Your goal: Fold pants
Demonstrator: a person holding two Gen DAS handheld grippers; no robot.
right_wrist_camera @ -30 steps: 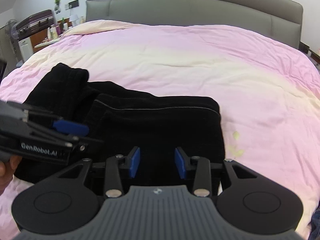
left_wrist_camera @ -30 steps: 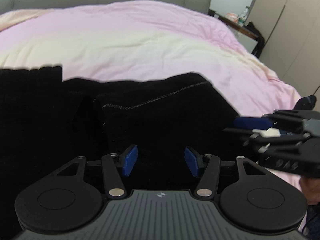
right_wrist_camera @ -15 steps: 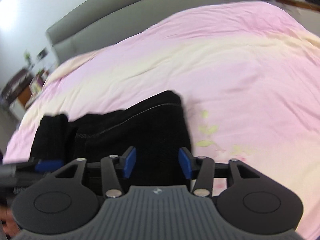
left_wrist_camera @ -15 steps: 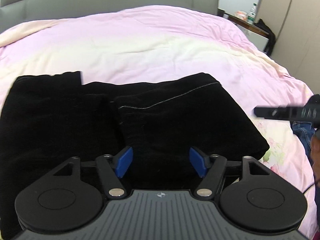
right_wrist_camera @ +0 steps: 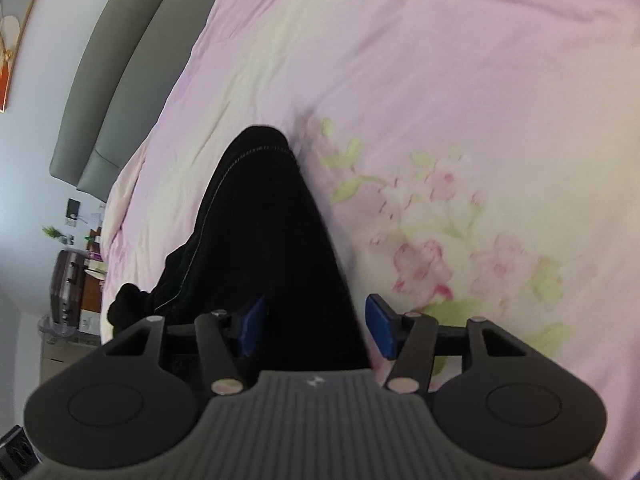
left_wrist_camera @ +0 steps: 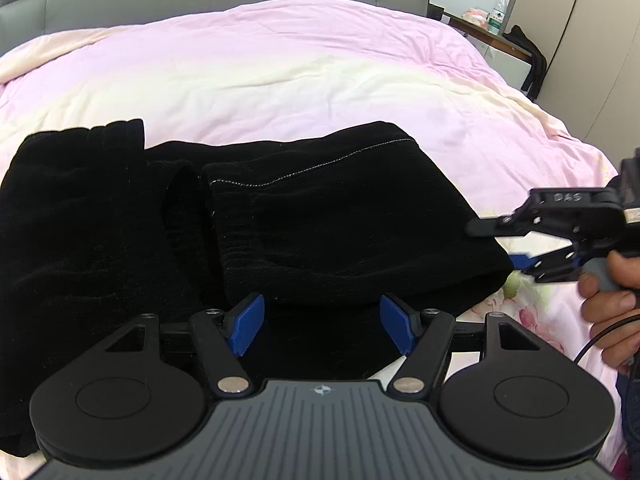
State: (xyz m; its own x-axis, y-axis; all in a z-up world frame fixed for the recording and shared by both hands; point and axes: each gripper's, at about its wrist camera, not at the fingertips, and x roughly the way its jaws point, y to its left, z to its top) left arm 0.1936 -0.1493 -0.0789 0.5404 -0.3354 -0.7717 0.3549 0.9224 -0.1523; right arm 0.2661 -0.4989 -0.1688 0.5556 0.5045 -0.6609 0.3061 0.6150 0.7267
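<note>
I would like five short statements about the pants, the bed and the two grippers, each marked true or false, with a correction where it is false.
1. The pants are black. True.
2. The pants hang in the air between the two grippers. False: they lie folded on the pink duvet.
3. The left gripper is open and holds nothing. True.
4. The right gripper is shut tight on the cloth. False: its jaws stand apart, at the right edge of the pants.
5. A plastic bottle stands on the furniture beside the bed. True.
</note>
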